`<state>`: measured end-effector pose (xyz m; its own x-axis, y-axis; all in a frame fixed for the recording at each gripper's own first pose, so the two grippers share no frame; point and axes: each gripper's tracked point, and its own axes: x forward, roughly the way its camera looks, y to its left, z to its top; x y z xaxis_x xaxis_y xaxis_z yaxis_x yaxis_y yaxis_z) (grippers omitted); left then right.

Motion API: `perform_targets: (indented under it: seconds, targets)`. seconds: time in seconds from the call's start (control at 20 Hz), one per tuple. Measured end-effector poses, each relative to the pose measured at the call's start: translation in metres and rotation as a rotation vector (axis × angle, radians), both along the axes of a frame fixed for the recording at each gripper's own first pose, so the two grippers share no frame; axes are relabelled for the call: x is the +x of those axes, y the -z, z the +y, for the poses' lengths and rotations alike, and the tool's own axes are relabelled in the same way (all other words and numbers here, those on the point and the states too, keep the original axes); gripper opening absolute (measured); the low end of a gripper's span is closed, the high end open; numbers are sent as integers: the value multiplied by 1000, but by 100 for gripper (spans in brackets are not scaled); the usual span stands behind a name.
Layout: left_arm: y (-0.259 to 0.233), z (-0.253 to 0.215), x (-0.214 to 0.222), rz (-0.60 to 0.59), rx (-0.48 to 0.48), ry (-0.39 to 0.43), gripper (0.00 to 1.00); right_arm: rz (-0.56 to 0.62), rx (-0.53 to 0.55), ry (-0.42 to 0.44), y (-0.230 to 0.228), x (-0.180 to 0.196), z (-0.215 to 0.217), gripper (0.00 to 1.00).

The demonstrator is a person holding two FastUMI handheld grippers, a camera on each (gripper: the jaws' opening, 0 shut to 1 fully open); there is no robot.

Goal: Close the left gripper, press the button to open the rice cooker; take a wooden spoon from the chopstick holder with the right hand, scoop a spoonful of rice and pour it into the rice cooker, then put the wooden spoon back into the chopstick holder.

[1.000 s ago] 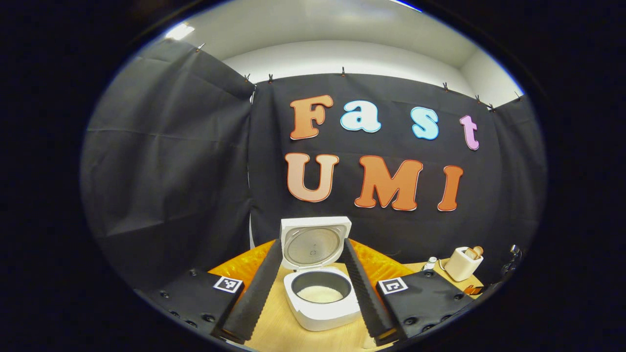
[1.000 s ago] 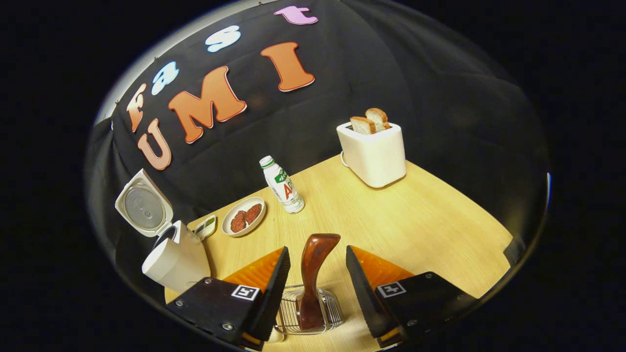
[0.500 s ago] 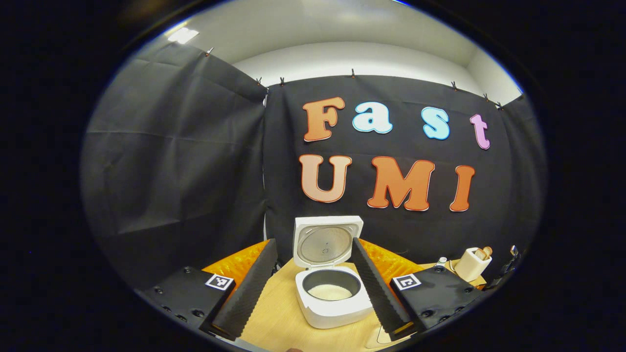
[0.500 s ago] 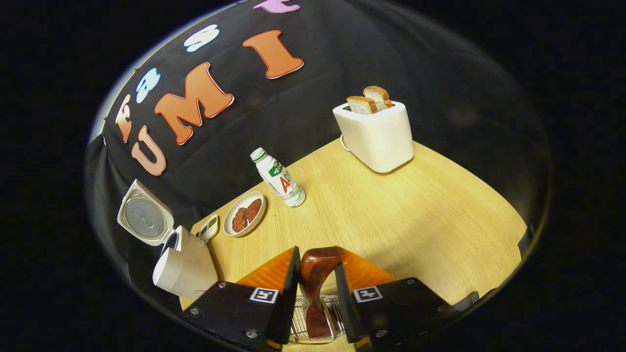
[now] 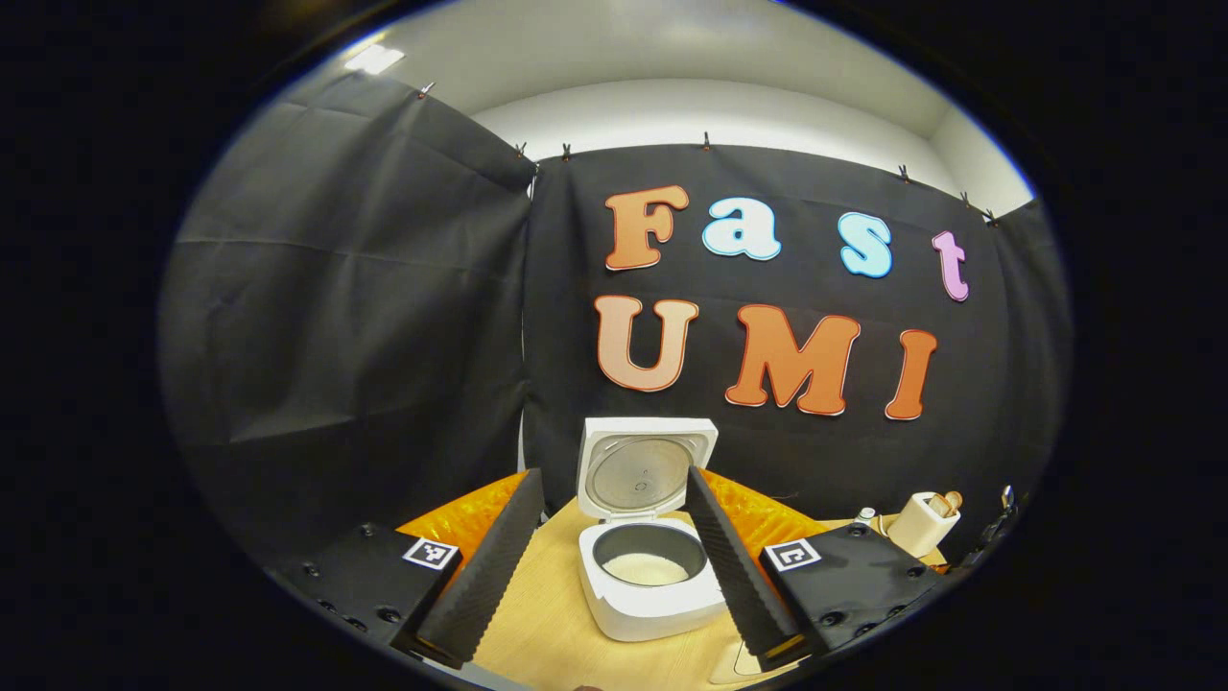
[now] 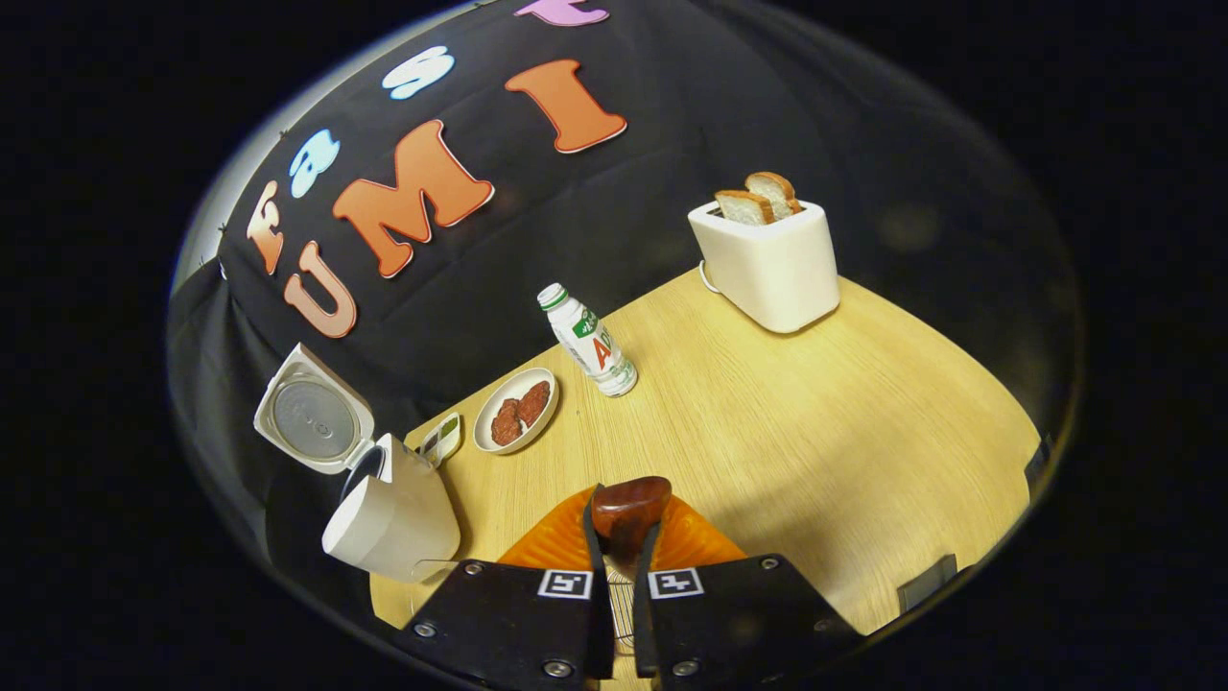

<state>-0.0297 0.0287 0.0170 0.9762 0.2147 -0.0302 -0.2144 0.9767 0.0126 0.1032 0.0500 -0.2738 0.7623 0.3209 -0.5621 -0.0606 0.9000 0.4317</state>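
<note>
The dark brown wooden spoon [image 6: 628,507] is clamped by the right gripper [image 6: 617,537] above the wire chopstick holder [image 6: 621,605]; a straight upward lift is advised. The left gripper [image 5: 614,566] is held wide.

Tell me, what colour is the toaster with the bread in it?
The toaster is creamy white, clearest in the right gripper view.

Rice cooker [image 5: 652,576] lid up (rice inside), between spread tongs [image 5: 614,552], wooden table [image 5: 547,633].

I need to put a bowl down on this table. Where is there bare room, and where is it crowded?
The widest bare patch of table lies between the toaster, the bottle and the right gripper. It is crowded from the bottle past the plate to the rice cooker.
</note>
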Motion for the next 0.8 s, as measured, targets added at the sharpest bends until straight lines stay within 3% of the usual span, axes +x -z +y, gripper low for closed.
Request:
perform_targets:
  seconds: [0.05, 0.45, 0.8]
  targets:
    - [0, 0, 2, 3, 4, 10, 100, -24, -13, 5, -5, -1, 0, 4]
    - [1, 3, 23, 16, 8, 121, 100, -222, -135, 17, -76, -21, 16, 3]
    - [0, 11, 39, 34, 17, 202, 100, -377, -65, -34, -144, -53, 80, 3]
